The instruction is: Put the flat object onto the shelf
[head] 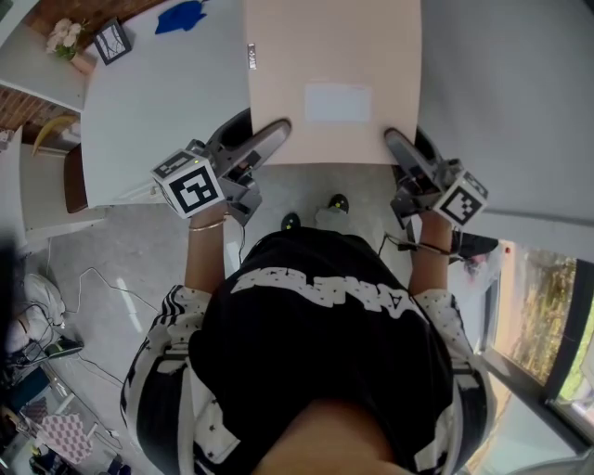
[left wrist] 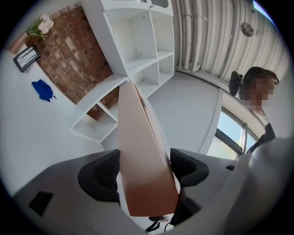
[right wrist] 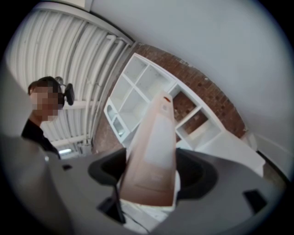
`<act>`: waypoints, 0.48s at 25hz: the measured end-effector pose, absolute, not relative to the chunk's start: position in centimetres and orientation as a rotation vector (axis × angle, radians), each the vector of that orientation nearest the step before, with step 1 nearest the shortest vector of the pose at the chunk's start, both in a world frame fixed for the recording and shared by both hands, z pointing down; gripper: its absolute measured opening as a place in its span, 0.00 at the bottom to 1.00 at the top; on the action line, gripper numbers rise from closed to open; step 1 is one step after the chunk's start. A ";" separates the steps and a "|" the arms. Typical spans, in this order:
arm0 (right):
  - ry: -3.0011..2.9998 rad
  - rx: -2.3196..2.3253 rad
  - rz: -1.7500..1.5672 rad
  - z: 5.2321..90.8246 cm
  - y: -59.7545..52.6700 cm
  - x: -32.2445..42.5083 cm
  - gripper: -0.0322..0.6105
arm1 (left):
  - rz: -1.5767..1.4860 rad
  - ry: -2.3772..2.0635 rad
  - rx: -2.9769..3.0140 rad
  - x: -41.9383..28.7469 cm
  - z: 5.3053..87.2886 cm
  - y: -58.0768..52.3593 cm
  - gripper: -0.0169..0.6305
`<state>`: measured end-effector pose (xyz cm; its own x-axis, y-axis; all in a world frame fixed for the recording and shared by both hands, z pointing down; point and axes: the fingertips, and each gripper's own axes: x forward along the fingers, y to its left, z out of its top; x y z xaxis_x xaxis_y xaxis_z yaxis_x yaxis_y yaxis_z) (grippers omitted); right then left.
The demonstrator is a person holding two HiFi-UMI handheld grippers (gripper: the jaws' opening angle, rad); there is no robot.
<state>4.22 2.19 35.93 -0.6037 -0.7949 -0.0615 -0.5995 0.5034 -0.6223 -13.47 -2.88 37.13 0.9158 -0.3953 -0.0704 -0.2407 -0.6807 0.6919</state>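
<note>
Pale peach flat object (head: 334, 56) with a whitish rectangle. White shelf (left wrist: 147, 50), red-brown brick wall (left wrist: 69, 59). White bench (head: 158, 102), blue item (head: 179, 16). Dark grey fingers (left wrist: 98, 174); black-and-white square markers on left gripper (head: 274, 134) and right gripper (head: 394, 139).

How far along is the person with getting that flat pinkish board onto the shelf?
Done: the flat board is picked up, with the left gripper and right gripper each shut on its near edge. In hand: it is held out in front of the person. Left: the white shelf stands ahead, apart from the board, which is not yet set on it.
</note>
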 end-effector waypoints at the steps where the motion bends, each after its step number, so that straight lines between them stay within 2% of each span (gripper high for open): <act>1: 2.409 -1.164 -0.808 36.0 2.1 4.4 0.56 | -0.277 -0.453 2.346 -13.4 37.2 -3.0 0.54; 12: 2.456 -1.069 -0.816 36.3 -2.8 6.0 0.56 | -0.297 -0.545 2.340 -12.0 37.4 -6.5 0.54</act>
<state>5.97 -2.82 36.30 -0.6592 -0.7480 -0.0778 -0.5525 0.5519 -0.6247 -12.04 -6.49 37.37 0.8849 -0.4621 -0.0587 -0.3004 -0.6625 0.6862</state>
